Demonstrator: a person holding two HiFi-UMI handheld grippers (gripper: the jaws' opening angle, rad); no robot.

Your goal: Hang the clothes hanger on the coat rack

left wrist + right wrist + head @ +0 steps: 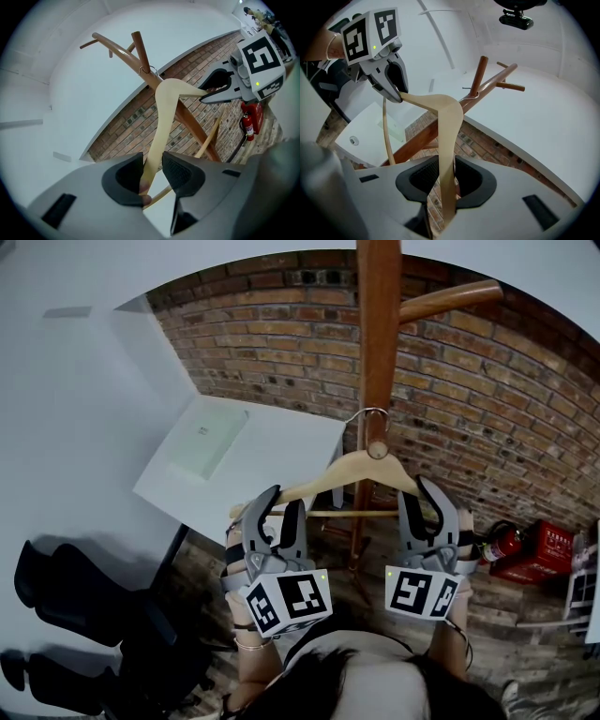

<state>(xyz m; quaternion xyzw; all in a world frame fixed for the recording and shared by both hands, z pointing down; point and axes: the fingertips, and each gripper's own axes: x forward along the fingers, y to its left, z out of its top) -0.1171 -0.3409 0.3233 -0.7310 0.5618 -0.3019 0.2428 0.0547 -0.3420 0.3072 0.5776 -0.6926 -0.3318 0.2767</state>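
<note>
A pale wooden clothes hanger (361,472) hangs level in front of the coat rack's brown pole (380,334). Its metal hook (371,413) rings a peg of the rack, seen as an upright peg (140,47) in the left gripper view. My left gripper (284,501) is shut on the hanger's left arm (157,136), which runs between the pads (180,171). My right gripper (419,493) is shut on the right arm (446,140). Each gripper shows in the other's view, the right gripper (206,93) and the left gripper (396,93), both at the hanger's ends. The thin lower bar (337,514) joins the two ends.
A brick wall (487,409) stands behind the rack. A white table (281,451) with a pale pad (206,442) is at the left. A black chair (84,606) sits lower left. A fire extinguisher (502,542) and a red box (544,554) lie on the floor at the right.
</note>
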